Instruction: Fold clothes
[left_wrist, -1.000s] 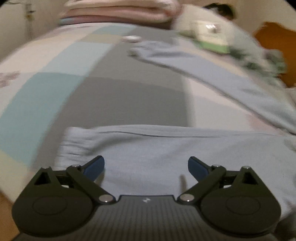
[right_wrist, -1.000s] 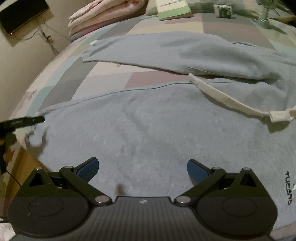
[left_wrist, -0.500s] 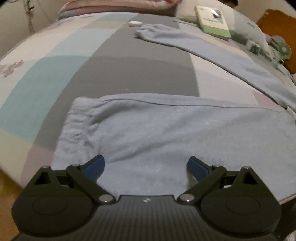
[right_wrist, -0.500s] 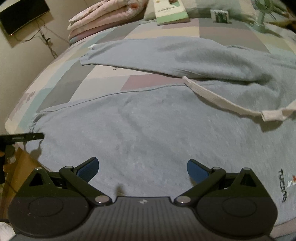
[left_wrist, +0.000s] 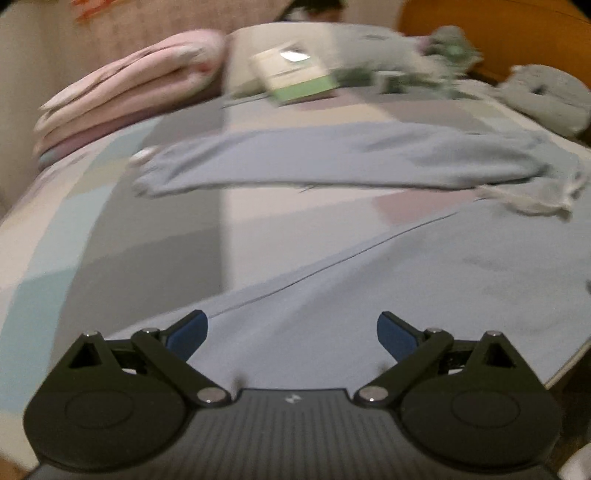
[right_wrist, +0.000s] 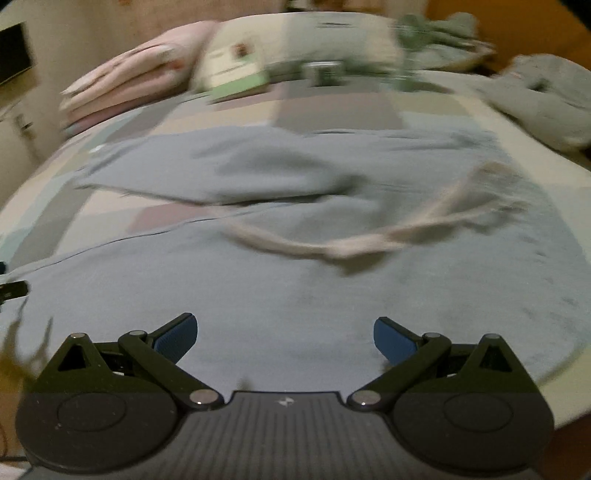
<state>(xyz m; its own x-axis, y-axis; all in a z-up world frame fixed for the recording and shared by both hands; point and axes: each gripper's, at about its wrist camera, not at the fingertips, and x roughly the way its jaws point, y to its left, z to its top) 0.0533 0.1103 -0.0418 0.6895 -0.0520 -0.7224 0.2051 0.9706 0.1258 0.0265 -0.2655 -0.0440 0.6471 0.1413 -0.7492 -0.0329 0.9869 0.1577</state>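
A light blue fleece garment (left_wrist: 424, 280) lies spread on the patchwork-covered bed (left_wrist: 155, 229); folded pink blankets (left_wrist: 136, 96) lie beyond it. Left gripper (left_wrist: 291, 334) and right gripper (right_wrist: 285, 338) jaws stand apart, holding nothing.

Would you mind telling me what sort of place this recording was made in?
Most likely a bedroom: light blue sweatpants lie spread on a bed with a patchwork cover, folded pink blankets and a pillow at its far end.
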